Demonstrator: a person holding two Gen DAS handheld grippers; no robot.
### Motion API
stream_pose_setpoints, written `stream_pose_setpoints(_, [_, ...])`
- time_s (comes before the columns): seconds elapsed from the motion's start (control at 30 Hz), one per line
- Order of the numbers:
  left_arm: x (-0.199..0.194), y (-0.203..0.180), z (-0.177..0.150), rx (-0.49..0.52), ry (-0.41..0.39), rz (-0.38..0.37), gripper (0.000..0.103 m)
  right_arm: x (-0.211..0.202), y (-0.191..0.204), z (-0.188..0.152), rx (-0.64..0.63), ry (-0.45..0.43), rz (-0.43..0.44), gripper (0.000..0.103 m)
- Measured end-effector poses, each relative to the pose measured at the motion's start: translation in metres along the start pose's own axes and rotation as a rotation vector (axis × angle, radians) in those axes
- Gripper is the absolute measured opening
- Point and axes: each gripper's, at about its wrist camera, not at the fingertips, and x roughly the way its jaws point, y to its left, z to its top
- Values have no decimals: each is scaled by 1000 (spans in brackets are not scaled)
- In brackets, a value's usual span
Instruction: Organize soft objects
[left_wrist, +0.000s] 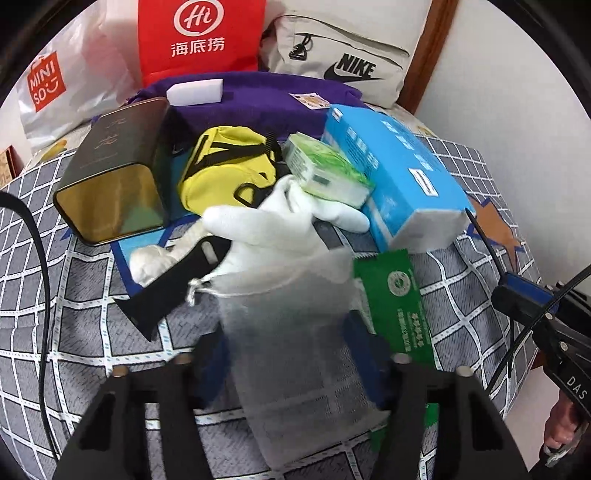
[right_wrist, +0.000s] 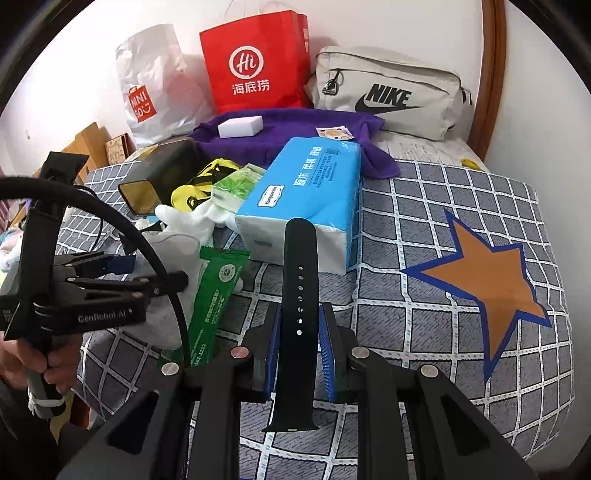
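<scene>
Right claw (right_wrist: 298, 354) is clamped on a black watch strap (right_wrist: 298, 295), sticking straight out ahead between the pads. Left claw (left_wrist: 291, 363) has a sheer mesh pouch (left_wrist: 291, 325) between its pads, looks pinched, though blur makes it hard to be sure. My worry: the pouch is limp and overlaps the green sachet (left_wrist: 395, 299) right beside it, so lifting could drag that along, or the fabric could slip. Just past the pouch, one white glove (left_wrist: 273, 225). Further out: one yellow bag (left_wrist: 221, 166), one tin (left_wrist: 114, 173), one blue tissue pack (left_wrist: 399, 177), one small green pack (left_wrist: 325, 170).
</scene>
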Motion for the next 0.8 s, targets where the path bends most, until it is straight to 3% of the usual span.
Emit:
stream_pose_setpoints(0.1, [-1,7,2,1,2,-6,19,1,0,2,0,2,0,20])
stream_pose_setpoints(0.2, [-8,14,2,-14,5,-51,15,2,2,5,-2,6,-1,20])
stream_pose_setpoints(0.53, [-41,32,3,-18,-17,-71,12,-5,10,19,-26,-12,3,20])
stream_pose_setpoints(0.8, [-42,66,-3,-53,25,-18,14,-3,21,30,-47,-10,19,20])
